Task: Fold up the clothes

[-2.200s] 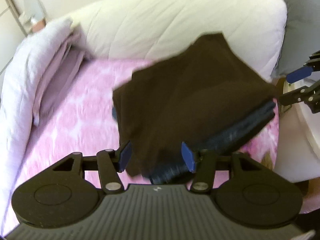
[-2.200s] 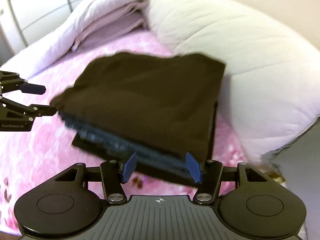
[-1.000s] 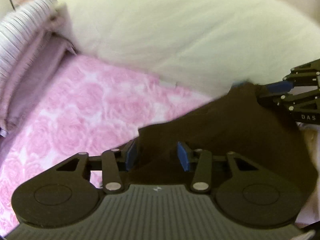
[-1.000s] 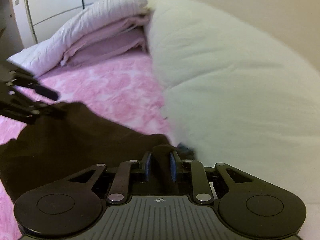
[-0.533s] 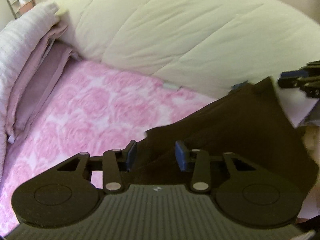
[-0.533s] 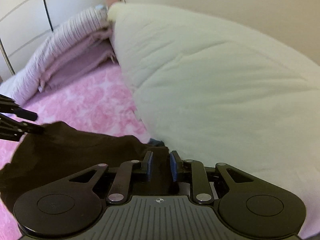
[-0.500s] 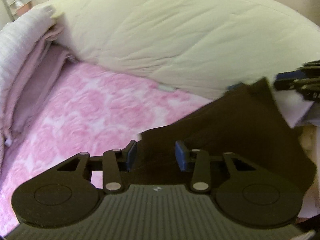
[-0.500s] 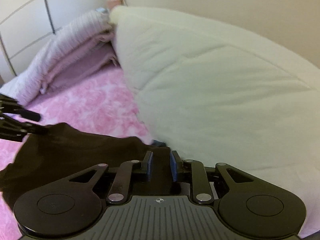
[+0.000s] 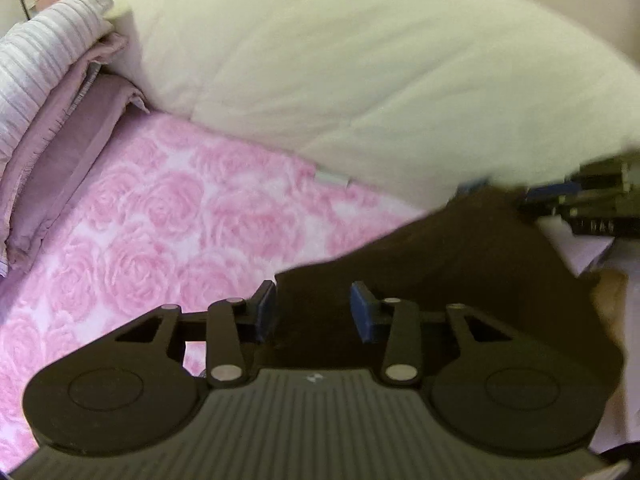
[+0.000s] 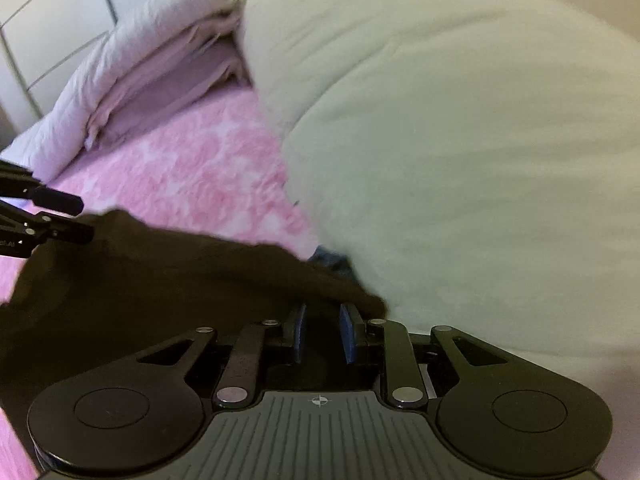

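cloth held between two tongs over the bed.
right tongs pinched its edge, seemingly for folding; left tongs stood spread around it.

Left gripper agape (right gripper narrowed)

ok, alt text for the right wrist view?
The right tool is shut on a dark brown garment lying on a pink rose-patterned bedspread. A cream duvet fills the right side; the left tool shows at the left edge.
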A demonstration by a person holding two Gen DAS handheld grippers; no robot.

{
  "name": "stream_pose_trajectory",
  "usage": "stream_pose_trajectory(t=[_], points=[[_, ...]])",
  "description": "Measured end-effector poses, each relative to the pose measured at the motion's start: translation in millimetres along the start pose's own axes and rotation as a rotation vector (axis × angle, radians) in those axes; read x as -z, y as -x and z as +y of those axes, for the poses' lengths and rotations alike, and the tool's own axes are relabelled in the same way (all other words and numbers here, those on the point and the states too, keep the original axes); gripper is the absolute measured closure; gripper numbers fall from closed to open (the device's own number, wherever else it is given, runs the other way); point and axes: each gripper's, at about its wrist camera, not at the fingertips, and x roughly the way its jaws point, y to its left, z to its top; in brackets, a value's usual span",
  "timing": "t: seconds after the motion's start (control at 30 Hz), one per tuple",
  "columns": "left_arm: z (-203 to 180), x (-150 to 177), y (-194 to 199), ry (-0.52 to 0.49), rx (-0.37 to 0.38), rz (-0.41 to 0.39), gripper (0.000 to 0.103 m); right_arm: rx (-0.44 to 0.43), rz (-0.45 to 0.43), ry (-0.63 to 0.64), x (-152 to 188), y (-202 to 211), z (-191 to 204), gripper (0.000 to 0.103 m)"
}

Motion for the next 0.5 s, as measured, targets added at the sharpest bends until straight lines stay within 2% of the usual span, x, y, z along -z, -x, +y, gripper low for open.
stream_pose_trajectory(t=[0.07, 0.13, 0.23, 0.3, 0.4, 0.47, 0.5], points=[[5, -2, 1, 0.023, 0.022, -0.017, 0.067, 0.002, -0.006, 0.006, 2, 2, 3, 0.081], [4, -2, -23, 0.014, 0.020, 0.038, 0.067, -0.004, 0.042, 0.004, 5, -13, 3, 0.081], [10, 5, -48, 0.034, 0.029, 0.075, 0.064, -0.010, 0.105, 0.007, 8, -31, 1, 0.081], [16, 1, -40, 0.061, 0.036, 0.084, 0.065, 0.004, 0.095, 0.031, 1, -23, 3, 0.081], [18, 1, -6, 0.034, -0.008, 0.036, 0.069, 0.027, 0.024, 0.041, -9, -3, 6, 0.081], [23, 9, 10, 0.053, -0.019, 0.023, 0.069, 0.041, 0.009, 0.049, -12, -2, 6, 0.081], [25, 15, 6, 0.056, -0.029, 0.045, 0.069, 0.041, 0.011, 0.054, -12, -3, 7, 0.081]])
